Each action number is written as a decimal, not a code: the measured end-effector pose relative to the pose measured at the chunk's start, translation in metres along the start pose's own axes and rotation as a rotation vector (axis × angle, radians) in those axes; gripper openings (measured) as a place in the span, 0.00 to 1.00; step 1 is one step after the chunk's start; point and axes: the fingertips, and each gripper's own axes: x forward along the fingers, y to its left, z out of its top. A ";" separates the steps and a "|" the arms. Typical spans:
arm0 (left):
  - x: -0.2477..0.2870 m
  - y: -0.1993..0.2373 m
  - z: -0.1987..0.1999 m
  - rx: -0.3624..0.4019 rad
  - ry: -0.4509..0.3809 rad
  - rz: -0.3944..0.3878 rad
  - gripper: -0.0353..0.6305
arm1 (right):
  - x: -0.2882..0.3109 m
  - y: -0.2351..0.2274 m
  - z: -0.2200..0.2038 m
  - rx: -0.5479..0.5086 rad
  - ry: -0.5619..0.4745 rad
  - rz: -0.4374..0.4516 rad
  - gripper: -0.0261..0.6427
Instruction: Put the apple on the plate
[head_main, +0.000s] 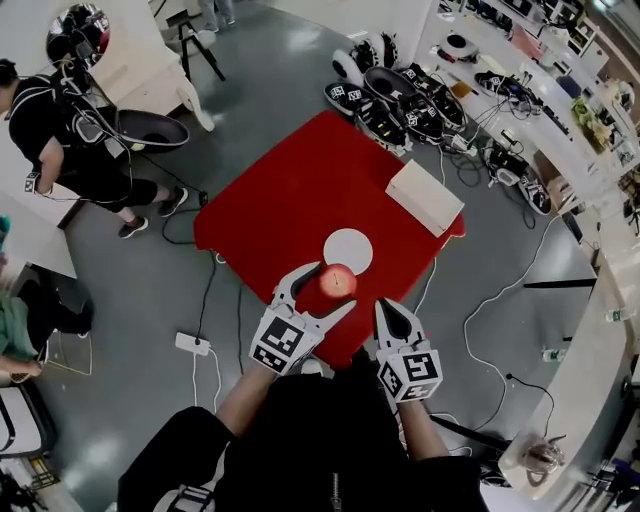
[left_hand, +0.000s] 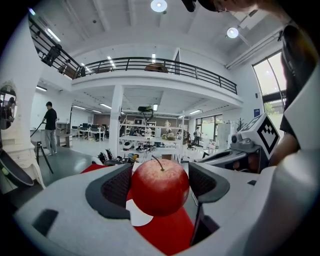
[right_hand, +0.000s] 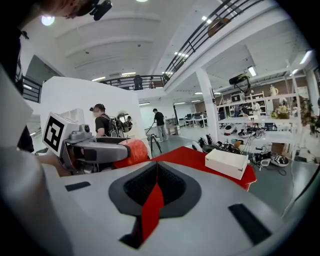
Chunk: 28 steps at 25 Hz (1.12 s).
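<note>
My left claw (head_main: 322, 290): clamped on red apple (head_main: 337, 282), held over red table (head_main: 290, 190), near white plate (head_main: 348, 248). My right claw (head_main: 388, 312): jaws together, empty.

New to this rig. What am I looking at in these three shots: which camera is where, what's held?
No robot: a person holds a hand-held gripper in each hand. The head view looks down from a camera on their head; the two gripper views come from cameras riding on each gripper, looking along its jaws. On the red table lie a white plate and a white box. The left hand-held gripper is shut on a red apple, lifted near the plate. The right hand-held gripper is shut and empty.
</note>
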 end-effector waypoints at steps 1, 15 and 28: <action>0.005 0.002 0.001 0.001 0.000 0.002 0.60 | 0.004 -0.003 0.001 -0.002 0.002 0.006 0.06; 0.053 0.034 0.007 0.001 0.011 -0.008 0.60 | 0.040 -0.042 0.014 0.003 0.022 0.009 0.06; 0.064 0.035 0.007 -0.008 0.017 -0.020 0.60 | 0.046 -0.041 0.014 0.011 0.034 0.031 0.06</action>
